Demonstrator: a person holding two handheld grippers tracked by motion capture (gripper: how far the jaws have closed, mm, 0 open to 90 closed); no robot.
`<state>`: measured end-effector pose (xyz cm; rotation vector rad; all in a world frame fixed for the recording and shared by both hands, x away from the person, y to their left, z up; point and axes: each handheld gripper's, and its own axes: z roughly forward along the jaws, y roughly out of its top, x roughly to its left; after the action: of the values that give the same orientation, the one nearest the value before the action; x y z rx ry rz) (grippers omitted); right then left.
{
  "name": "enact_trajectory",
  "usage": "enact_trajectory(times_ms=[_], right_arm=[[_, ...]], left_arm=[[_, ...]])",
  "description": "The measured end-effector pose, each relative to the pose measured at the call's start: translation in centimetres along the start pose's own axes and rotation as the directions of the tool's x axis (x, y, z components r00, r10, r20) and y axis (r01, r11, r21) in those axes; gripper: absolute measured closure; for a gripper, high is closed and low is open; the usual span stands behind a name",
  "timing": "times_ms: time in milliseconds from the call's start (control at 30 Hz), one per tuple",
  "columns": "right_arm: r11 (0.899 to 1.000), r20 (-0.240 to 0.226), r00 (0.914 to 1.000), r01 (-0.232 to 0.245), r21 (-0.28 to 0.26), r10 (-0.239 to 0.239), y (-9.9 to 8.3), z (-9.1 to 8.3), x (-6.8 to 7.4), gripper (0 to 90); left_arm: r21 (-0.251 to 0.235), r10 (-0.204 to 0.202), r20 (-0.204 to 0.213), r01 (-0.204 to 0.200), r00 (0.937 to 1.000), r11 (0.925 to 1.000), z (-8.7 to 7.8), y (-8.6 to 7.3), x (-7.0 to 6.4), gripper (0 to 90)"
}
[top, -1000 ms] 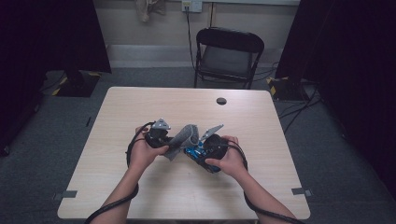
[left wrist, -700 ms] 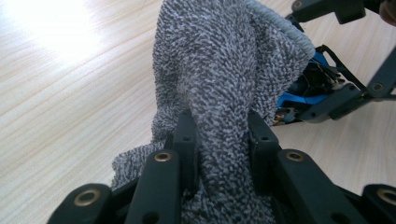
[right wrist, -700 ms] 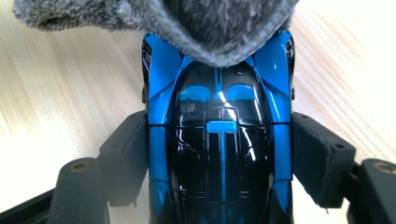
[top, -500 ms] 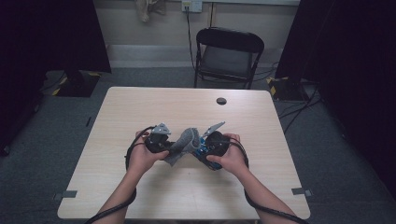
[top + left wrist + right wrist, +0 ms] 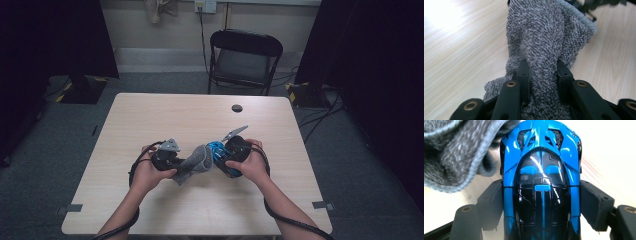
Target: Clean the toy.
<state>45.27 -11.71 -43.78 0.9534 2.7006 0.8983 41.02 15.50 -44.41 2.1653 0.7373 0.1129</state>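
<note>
The left gripper (image 5: 541, 72) has its two black jaws closed onto a bunched fold of a grey terry cloth (image 5: 549, 37), the pads pressing the pile from both sides with only the thickness of the fabric between them. The right gripper (image 5: 541, 202) clamps a glossy blue and black toy car (image 5: 541, 170) by its flanks, one pad against each side, the car's nose pointing away along the jaws.

In the high view the two meet over the middle of the desk (image 5: 150, 115), a little nearer its near edge than its far one. The left gripper (image 5: 172, 160) sits on the left with the cloth (image 5: 197, 162) draped from it toward the centre, and the right gripper (image 5: 225, 152) faces it from the right with the car (image 5: 216, 148) at its tip. The cloth's upper edge lies against the car's front end; in the right gripper view its hem overlaps the car's front left corner.

A small dark round object (image 5: 237, 108) lies on the desk toward the far right corner, well apart from the hands. A black folding chair (image 5: 245, 55) stands beyond the far edge.
</note>
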Motion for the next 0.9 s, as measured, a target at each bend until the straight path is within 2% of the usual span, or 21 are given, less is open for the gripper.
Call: enact_trajectory(times_ms=[67, 100, 133, 167, 267, 333, 433, 500, 600, 633, 700, 900], right_arm=[[1.0, 0.004, 1.0, 0.001, -0.004, -0.001, 0.1, -0.2, -0.1, 27.3], [1.0, 0.002, 1.0, 0.006, -0.004, -0.006, 0.1, -0.4, -0.2, 27.3], [1.0, 0.0, 1.0, 0.006, -0.006, -0.006, 0.1, -0.5, -0.2, 27.3], [1.0, 0.002, 1.0, 0.004, -0.009, -0.004, 0.2, -0.7, -0.1, 27.3], [1.0, -0.012, 0.9999, 0.009, -0.023, -0.009, 0.4, -1.1, 0.2, 27.3], [0.999, -0.022, 0.9996, 0.015, -0.03, -0.016, 0.6, -1.3, 0.5, 27.3], [0.999, -0.028, 0.9991, 0.03, -0.033, -0.031, 1.0, -1.3, 1.1, 27.3], [0.999, -0.033, 0.9989, 0.03, -0.045, -0.032, 1.2, -1.2, 1.3, 27.3], [0.998, -0.032, 0.999, 0.028, -0.05, -0.03, 1.5, -1.0, 1.6, 27.3], [0.998, -0.035, 0.9991, 0.025, -0.051, -0.026, 1.6, -0.9, 1.6, 27.3], [0.998, -0.025, 0.9994, 0.023, -0.052, -0.024, 1.7, -0.9, 1.8, 27.3], [0.999, -0.021, 0.9996, 0.015, -0.052, -0.016, 1.9, -0.7, 1.9, 27.3]], left_arm=[[-0.007, -0.029, -0.052, 0.028, 0.9982, 0.9996, -0.4, -0.2, 0.5, 70.9], [-0.018, -0.048, -0.087, 0.046, 0.995, 0.9988, -0.6, -0.4, 0.9, 70.8], [-0.018, -0.062, -0.132, 0.061, 0.9893, 0.998, -0.8, -0.5, 1.3, 70.7], [-0.024, -0.077, -0.178, 0.074, 0.981, 0.9969, -0.9, -0.6, 1.7, 70.7], [-0.017, -0.09, -0.263, 0.089, 0.9607, 0.9959, -0.8, -0.6, 2.5, 70.7], [-0.012, -0.09, -0.277, 0.09, 0.9568, 0.9959, -0.3, -0.5, 2.7, 70.7], [-0.018, -0.087, -0.26, 0.085, 0.9617, 0.9962, 0.7, 0.0, 2.5, 70.7], [-0.013, -0.078, -0.238, 0.077, 0.9682, 0.997, 1.6, 0.4, 2.0, 70.7], [-0.009, -0.039, -0.184, 0.038, 0.9821, 0.9992, 2.6, 0.8, 1.0, 70.8], [-0.005, -0.021, -0.178, 0.021, 0.9838, 0.9998, 2.9, 1.0, 0.7, 70.8], [-0.003, -0.017, -0.147, 0.016, 0.9891, 0.9999, 3.4, 1.2, -0.1, 70.8], [-0.001, 0.03, -0.102, -0.03, 0.9944, 0.9996, 4.2, 1.4, -1.5, 70.9]])
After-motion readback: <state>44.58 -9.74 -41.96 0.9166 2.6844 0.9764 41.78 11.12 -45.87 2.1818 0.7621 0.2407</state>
